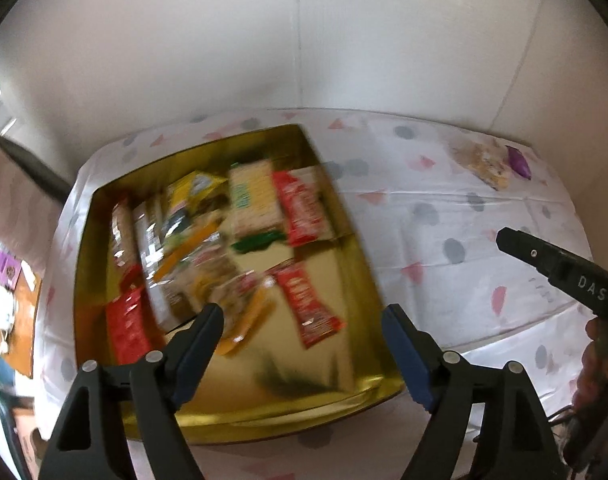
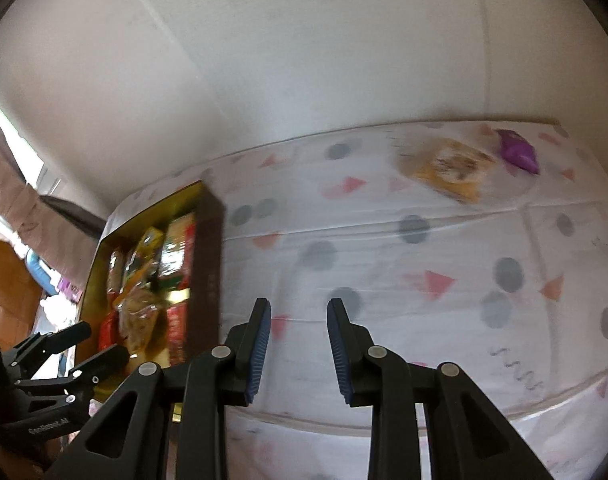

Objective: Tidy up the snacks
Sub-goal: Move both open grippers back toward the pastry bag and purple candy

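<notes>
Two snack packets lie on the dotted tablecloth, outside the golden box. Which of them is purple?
The small purple packet, at the far right of the dotted tablecloth. Its neighbour, the clear packet of yellowish-brown snacks, lies just left of it.

My left gripper (image 1: pixel 301 322) points steeply down, its jaws spread wide with nothing between them. My right gripper (image 2: pixel 299 344) also tilts downward, jaws set to a narrow gap, blue pads (image 2: pixel 259 344) apart and holding nothing. In the left view, a hand (image 1: pixel 602 360) shows at the right gripper's grip.
</notes>
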